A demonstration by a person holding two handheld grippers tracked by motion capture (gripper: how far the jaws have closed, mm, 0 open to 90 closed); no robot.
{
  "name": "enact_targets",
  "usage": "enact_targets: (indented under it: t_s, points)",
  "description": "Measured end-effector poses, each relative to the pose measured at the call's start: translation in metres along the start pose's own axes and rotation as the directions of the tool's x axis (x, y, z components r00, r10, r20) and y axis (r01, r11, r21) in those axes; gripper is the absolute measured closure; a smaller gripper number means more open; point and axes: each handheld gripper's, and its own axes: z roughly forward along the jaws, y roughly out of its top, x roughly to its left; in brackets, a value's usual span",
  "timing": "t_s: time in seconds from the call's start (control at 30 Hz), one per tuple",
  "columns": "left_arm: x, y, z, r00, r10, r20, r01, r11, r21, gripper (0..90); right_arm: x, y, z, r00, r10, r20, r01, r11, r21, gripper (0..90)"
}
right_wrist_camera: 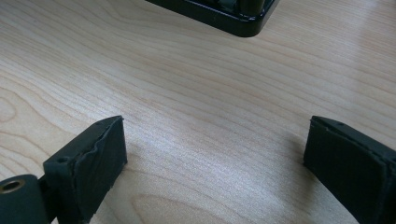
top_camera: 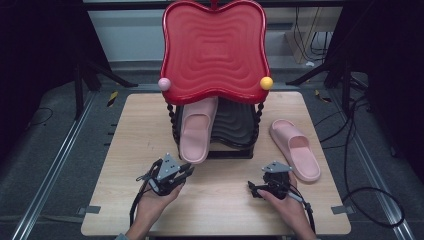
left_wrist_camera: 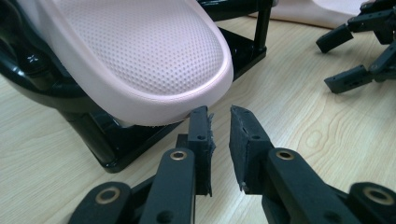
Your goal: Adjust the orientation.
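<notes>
A pink slipper (top_camera: 196, 130) lies toe-forward on the black lower shelf (top_camera: 235, 122) of a small rack, its toe (left_wrist_camera: 140, 51) overhanging the front. A second pink slipper (top_camera: 296, 147) lies on the table to the right of the rack. My left gripper (top_camera: 187, 169) is just under and in front of the overhanging toe; its jaws (left_wrist_camera: 219, 112) stand a narrow gap apart with nothing between them. My right gripper (top_camera: 254, 189) hovers low over bare wood, jaws wide open and empty (right_wrist_camera: 215, 135), and appears far off in the left gripper view (left_wrist_camera: 327, 64).
The rack's red wavy top tray (top_camera: 214, 50) overhangs the shelf, with a pink ball (top_camera: 164, 84) and a yellow ball (top_camera: 266, 83) at its front corners. The rack's black base (right_wrist_camera: 224, 14) sits mid-table. The wooden table (top_camera: 225, 210) has dark floor and cables around it.
</notes>
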Motion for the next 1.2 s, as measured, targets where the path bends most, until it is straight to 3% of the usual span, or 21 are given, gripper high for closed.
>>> enact_targets:
  t_s: [0.67,1.2]
  points:
    - [0.008,0.031,0.029,0.9979,-0.025,-0.060,0.022,0.9987,-0.046,76.7,0.000,0.000,0.000,1.0000,-0.003,0.000,0.003,1.000,-0.001,6.0]
    - [0.018,0.040,0.044,0.9955,-0.070,-0.065,0.067,0.9970,-0.037,75.8,0.000,0.000,0.000,1.0000,-0.003,-0.001,0.003,1.000,0.001,6.0]
